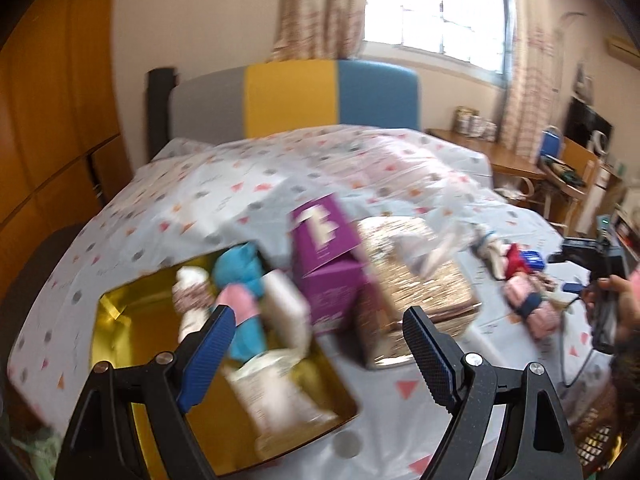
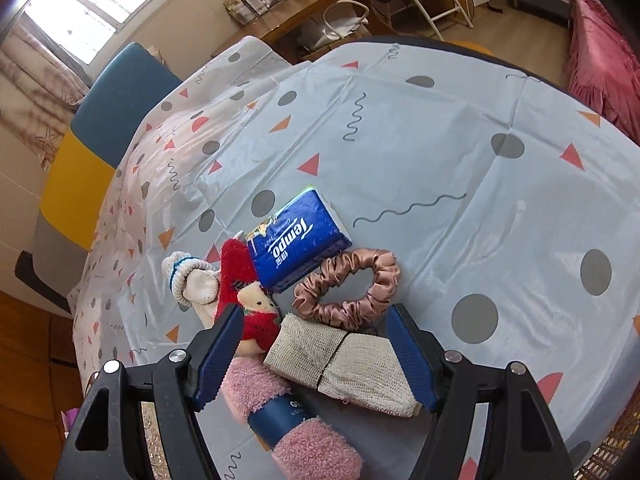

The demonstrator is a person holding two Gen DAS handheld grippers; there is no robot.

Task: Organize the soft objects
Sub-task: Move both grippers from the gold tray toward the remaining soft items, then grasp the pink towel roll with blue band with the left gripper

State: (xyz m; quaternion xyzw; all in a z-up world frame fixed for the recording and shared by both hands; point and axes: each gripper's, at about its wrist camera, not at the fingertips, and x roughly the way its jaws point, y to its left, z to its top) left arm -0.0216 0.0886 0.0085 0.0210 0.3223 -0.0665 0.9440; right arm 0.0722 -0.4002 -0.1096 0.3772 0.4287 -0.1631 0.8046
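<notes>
The right gripper (image 2: 316, 344) hangs tilted down over the table with its blue-padded jaws spread and nothing pinched. Between the fingers, lower on the cloth, lies a folded cream mesh cloth (image 2: 344, 364); whether the pads touch it cannot be told. Just left of it a pink fluffy sock with a navy band (image 2: 280, 420) runs under the left finger. Just beyond the jaws sit a pink satin scrunchie (image 2: 348, 292), a red plush sock (image 2: 244, 292), a white rolled sock (image 2: 192, 280) and a blue Tempo tissue pack (image 2: 298, 240), all clustered on the patterned tablecloth (image 2: 440, 140).

The left gripper (image 1: 320, 340) is likewise spread and empty. Below its left finger stands a gold box (image 1: 120, 340) holding soft items, among them a blue-and-pink one (image 1: 244, 300). Past the jaws are a purple carton (image 1: 324, 256) and a glittery gold box (image 1: 416, 280), blurred. Far right, a hand (image 1: 624, 292) holds the other gripper's handle.
</notes>
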